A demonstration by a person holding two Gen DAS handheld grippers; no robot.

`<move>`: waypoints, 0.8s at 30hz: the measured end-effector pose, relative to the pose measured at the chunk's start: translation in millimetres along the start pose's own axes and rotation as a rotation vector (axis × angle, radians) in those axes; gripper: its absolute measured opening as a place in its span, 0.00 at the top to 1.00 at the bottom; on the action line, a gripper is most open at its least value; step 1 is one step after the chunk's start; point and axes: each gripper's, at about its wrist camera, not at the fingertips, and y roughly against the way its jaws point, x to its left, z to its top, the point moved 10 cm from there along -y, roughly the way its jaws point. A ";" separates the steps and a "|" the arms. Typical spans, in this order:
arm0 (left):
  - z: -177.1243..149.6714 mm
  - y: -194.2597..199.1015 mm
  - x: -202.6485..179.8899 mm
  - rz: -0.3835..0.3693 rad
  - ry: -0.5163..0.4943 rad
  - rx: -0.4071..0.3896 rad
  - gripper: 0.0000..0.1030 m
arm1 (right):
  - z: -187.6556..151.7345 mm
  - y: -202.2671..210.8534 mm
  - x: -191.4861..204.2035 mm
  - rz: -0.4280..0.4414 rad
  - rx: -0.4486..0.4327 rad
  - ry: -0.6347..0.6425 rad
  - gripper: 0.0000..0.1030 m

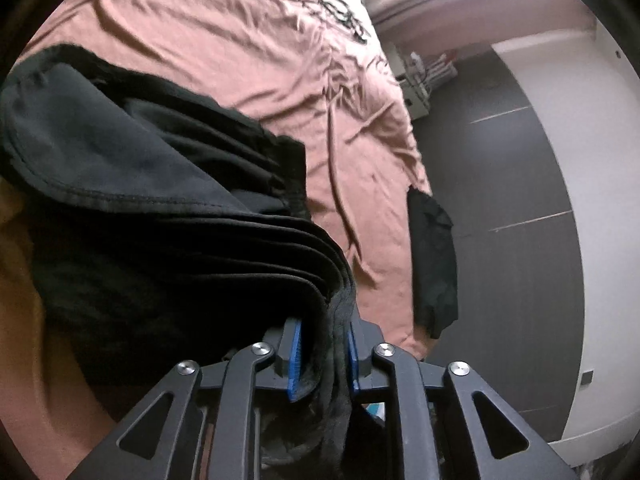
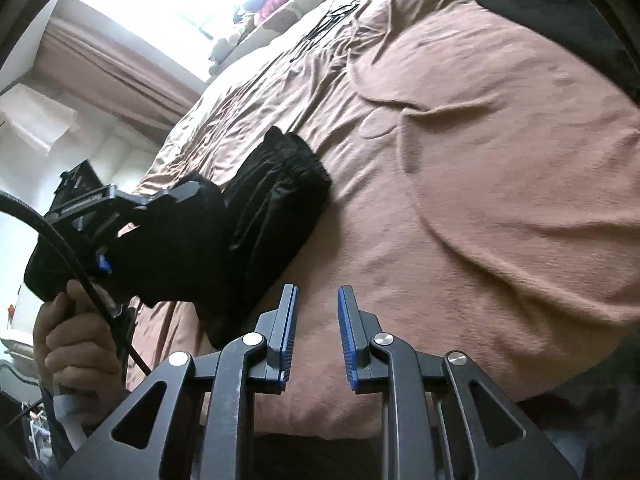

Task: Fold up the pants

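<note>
Black pants (image 1: 168, 208) folded into a thick multi-layer bundle. Left gripper (image 1: 322, 356) clamped on the stacked fold edge, blue fingers (image 1: 295, 356) pressed into cloth; bundle lifted at that end, far waistband end (image 2: 292, 168) resting on the pink bedsheet (image 2: 460, 160). Right gripper (image 2: 316, 336) free, fingers parted, nothing between them, over bare sheet beside the bundle. Judgement: late stage, placing the folded bundle. Next: lower flat, let go, smooth layers.

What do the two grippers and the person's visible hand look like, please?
Both the left gripper and the right gripper are black linkage frames with silver pivot pins and ribbed blue finger pads. A black cable runs past the bare hand, whose wrist has a pale cuff.
</note>
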 end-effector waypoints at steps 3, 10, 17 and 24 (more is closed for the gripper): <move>-8.5 -15.0 -6.9 -0.031 0.005 0.048 0.55 | 0.7 11.9 -7.4 -0.014 -0.009 -0.009 0.83; -31.7 -13.5 -33.0 -0.062 -0.064 0.095 0.43 | 5.0 30.4 -17.4 -0.014 -0.030 -0.043 0.82; -20.1 24.5 -16.3 -0.045 -0.049 0.009 0.28 | 12.1 31.9 -6.0 0.048 -0.063 -0.031 0.31; -5.5 57.7 29.5 -0.005 0.039 -0.068 0.26 | 10.7 2.9 14.9 0.104 -0.001 -0.032 0.31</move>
